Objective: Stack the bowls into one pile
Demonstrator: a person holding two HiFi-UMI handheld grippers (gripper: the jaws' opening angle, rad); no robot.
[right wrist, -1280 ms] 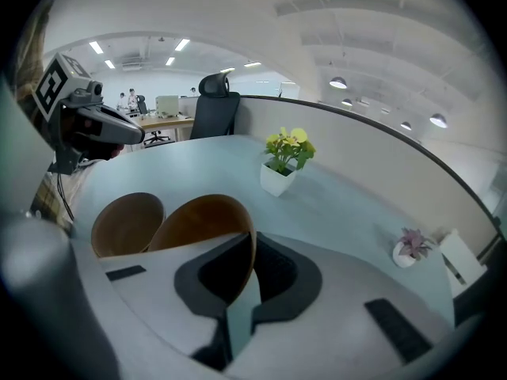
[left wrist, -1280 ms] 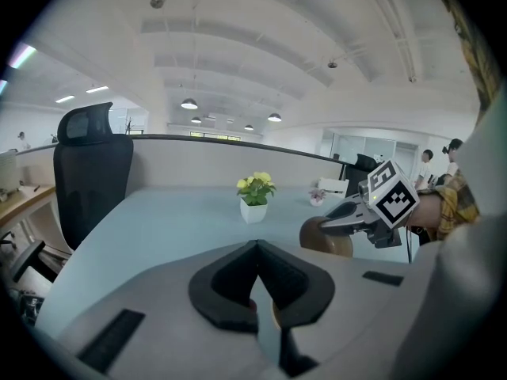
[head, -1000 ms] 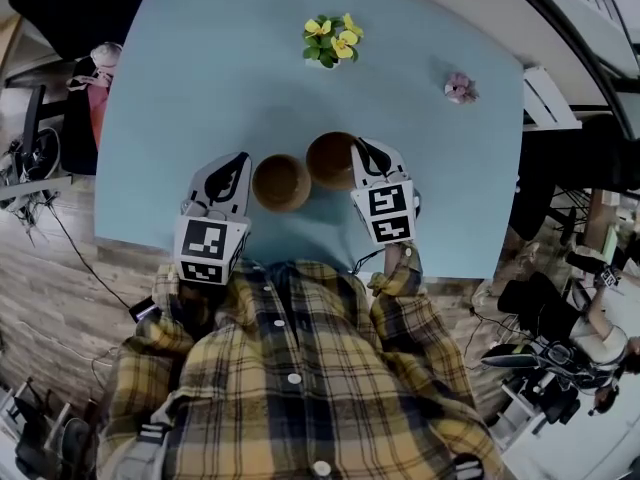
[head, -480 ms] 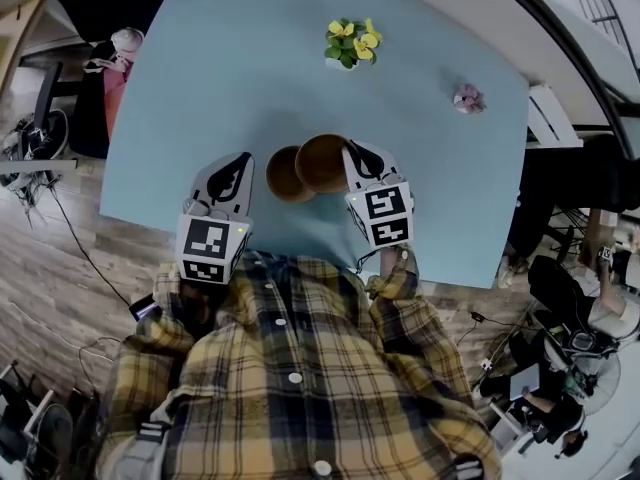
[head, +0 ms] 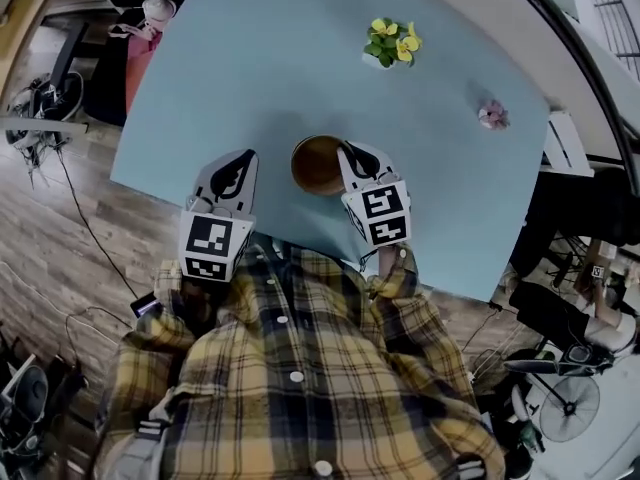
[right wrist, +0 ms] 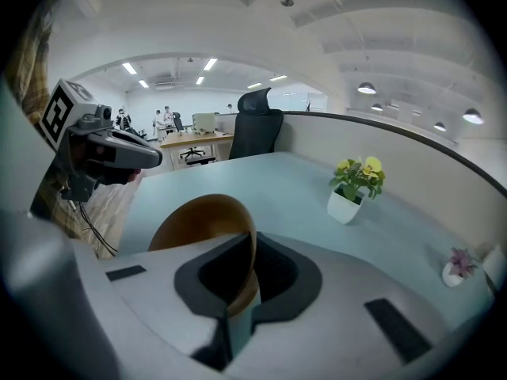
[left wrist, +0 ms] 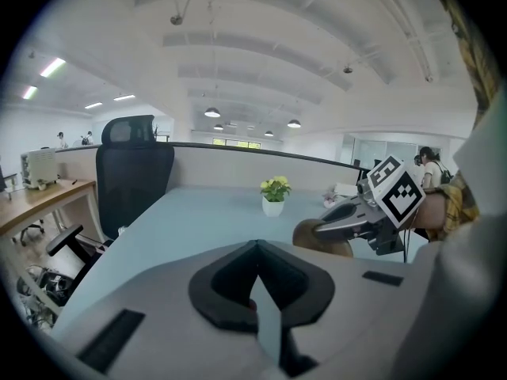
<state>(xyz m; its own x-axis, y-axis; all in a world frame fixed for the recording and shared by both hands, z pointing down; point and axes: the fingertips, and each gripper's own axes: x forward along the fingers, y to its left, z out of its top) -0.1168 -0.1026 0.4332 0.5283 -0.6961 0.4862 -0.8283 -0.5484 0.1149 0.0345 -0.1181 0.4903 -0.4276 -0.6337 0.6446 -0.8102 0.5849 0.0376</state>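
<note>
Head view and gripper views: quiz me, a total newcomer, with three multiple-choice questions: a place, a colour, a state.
1. Where does the yellow-flowered plant stand? A on the floor; B on the blue table; C on a chair.
2. What colour is the bowl? A white; B green; C brown.
3. The right gripper's fingers are: A closed on the bowl's rim; B wide open; C out of view.
B: it stands on the table. C: it looks brown. A: the rim is pinched between them.
</note>
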